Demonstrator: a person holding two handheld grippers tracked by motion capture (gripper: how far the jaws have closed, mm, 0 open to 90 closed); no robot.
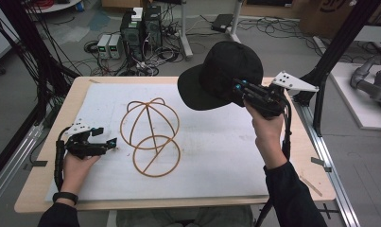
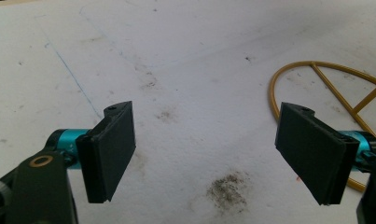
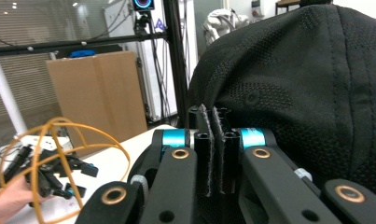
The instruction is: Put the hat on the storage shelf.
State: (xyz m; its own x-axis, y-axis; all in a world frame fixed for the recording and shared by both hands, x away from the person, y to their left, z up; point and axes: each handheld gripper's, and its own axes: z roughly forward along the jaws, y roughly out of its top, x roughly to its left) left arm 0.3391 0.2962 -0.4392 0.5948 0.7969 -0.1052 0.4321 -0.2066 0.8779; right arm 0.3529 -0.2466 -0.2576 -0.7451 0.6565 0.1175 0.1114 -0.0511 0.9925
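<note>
Right gripper [image 1: 239, 90]: held up above the far right part of the bench, jaws pressed together on the edge of the black cap [image 1: 223, 73]; in the right gripper view the two pads [image 3: 205, 154] meet with only a thin seam of fabric between them.
Black cap: lifted clear of the bench, hanging from the right gripper, brim pointing left in the high view (its dome fills the right half of the right gripper view [image 3: 307, 93]).
Left gripper [image 1: 110, 142]: low over the near left of the white sheet [image 1: 216, 156], jaws spread wide with nothing between them; the left gripper view shows bare, smudged sheet [image 2: 185, 70] in the gap.
Wire hat stand [image 1: 150, 137]: a gold wire dome on a ringed base, standing on the sheet mid-bench, just beside the left gripper's tips and well apart from the cap; part of its ring shows in the left gripper view [image 2: 316, 74].
Bench [image 1: 316, 156]: pale wood, mostly covered by the white sheet.
Person: a hand [image 1: 268, 132] grips each tool, dark sleeves entering from the bottom.
</note>
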